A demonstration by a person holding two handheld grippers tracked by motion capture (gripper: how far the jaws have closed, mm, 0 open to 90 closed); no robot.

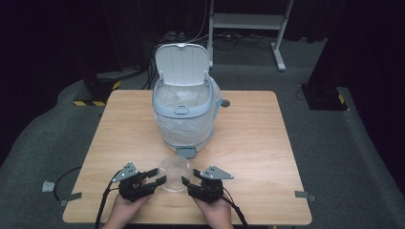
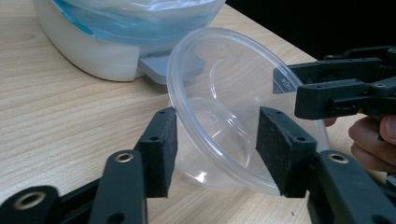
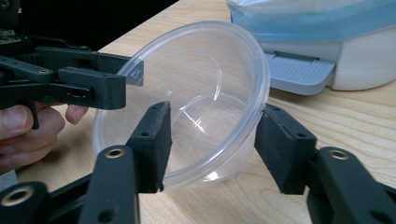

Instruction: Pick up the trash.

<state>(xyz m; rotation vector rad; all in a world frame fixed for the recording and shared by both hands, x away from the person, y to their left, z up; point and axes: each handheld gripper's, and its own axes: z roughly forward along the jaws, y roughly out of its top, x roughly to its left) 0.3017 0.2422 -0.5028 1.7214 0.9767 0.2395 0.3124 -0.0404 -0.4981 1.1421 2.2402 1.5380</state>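
A clear plastic bowl [image 1: 173, 173] is seen on the near part of the wooden table [image 1: 248, 138], just in front of the foot pedal [image 1: 186, 152] of a white and pale-blue pedal bin [image 1: 184, 112]. The bin's lid [image 1: 183, 64] is raised and a translucent liner bag [image 1: 179, 98] is fitted inside it. The bowl is flanked by the left gripper [image 1: 154, 175] and the right gripper [image 1: 188, 178], each held in a hand at the table's near edge.

In the left gripper view the bowl [image 2: 233, 116] is tilted, with its rim set between the two spread jaws of the left gripper [image 2: 217, 147]; one pad lies outside the wall and one inside. Whether the pads press the rim cannot be told, as a gap appears beside each. In the right gripper view the same arrangement is shown for the right gripper [image 3: 212, 144] on the opposite rim of the bowl [image 3: 187, 102]: the jaws are parted, straddling the rim and not visibly clamped.

The work is judged to be at an early stage. The bin has been opened and the bowl has been approached from both sides. A firm grasp, the lift and the transfer toward the open bin appear to remain. The bowl looks empty.
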